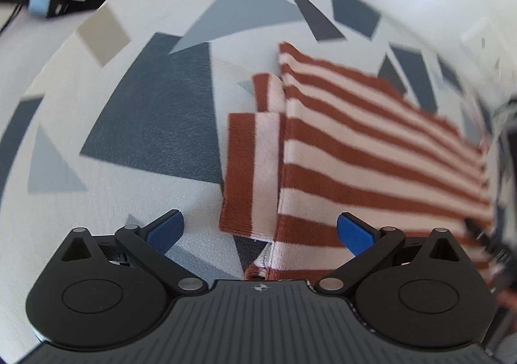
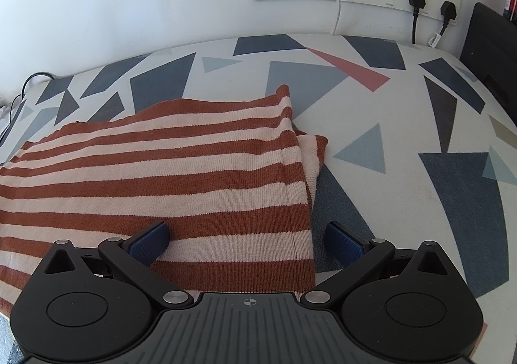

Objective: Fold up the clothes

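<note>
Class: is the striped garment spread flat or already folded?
Folded: the striped garment lies doubled on the patterned tablecloth, a sleeve tucked beneath its edge.

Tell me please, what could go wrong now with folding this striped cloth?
1. Both tongs, left and right, are open over the striped garment; closing there might pinch only the top layer, so the fold could slide apart.
2. A sleeve sticks out beside the folded body and may drag loose when lifted.
3. The left view is blurred, so aiming at the edge may be inexact.
</note>
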Action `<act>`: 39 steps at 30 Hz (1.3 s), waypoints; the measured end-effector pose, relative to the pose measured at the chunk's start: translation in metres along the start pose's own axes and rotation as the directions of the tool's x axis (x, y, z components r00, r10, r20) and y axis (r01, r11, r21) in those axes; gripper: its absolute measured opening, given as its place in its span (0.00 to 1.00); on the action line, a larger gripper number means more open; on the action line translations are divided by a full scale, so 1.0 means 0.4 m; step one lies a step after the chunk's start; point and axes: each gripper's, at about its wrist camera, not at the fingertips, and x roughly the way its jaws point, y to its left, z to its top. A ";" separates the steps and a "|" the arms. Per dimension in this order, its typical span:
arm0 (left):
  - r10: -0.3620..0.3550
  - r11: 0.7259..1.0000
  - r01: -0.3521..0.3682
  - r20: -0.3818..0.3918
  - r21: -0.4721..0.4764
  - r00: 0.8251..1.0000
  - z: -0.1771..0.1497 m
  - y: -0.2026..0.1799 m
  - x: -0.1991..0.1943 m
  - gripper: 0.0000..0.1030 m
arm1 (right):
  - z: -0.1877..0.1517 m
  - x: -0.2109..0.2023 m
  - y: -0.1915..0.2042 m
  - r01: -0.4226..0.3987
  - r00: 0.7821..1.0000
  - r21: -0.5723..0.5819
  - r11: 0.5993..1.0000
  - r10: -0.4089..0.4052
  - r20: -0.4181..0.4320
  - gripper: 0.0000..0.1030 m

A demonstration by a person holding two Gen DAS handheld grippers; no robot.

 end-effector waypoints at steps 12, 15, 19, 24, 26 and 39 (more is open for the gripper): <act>0.043 0.994 -0.046 0.032 0.099 0.999 -0.036 -0.082 0.021 1.00 | 0.000 0.000 0.001 -0.001 1.000 -0.002 1.000 0.001 0.000 0.99; 0.078 0.985 -0.083 0.037 0.154 0.996 -0.047 -0.121 0.034 1.00 | 0.000 0.001 0.001 -0.002 1.000 -0.002 1.000 0.002 0.000 0.99; 0.124 0.965 -0.131 0.045 0.225 0.991 -0.061 -0.172 0.051 1.00 | -0.001 0.000 0.002 -0.002 1.000 -0.003 1.000 0.002 0.000 0.99; 0.147 0.954 -0.156 0.053 0.254 0.988 -0.067 -0.196 0.061 1.00 | -0.001 -0.001 0.002 -0.002 1.000 -0.002 1.000 0.002 -0.001 0.99; 0.148 0.954 -0.156 0.052 0.256 0.988 -0.067 -0.196 0.060 1.00 | 0.000 -0.001 0.003 -0.002 1.000 -0.001 1.000 0.002 -0.001 0.99; 0.185 0.952 -0.205 0.106 0.229 0.977 -0.019 -0.229 0.093 1.00 | -0.004 -0.003 0.003 -0.003 1.000 -0.001 1.000 0.003 0.010 0.99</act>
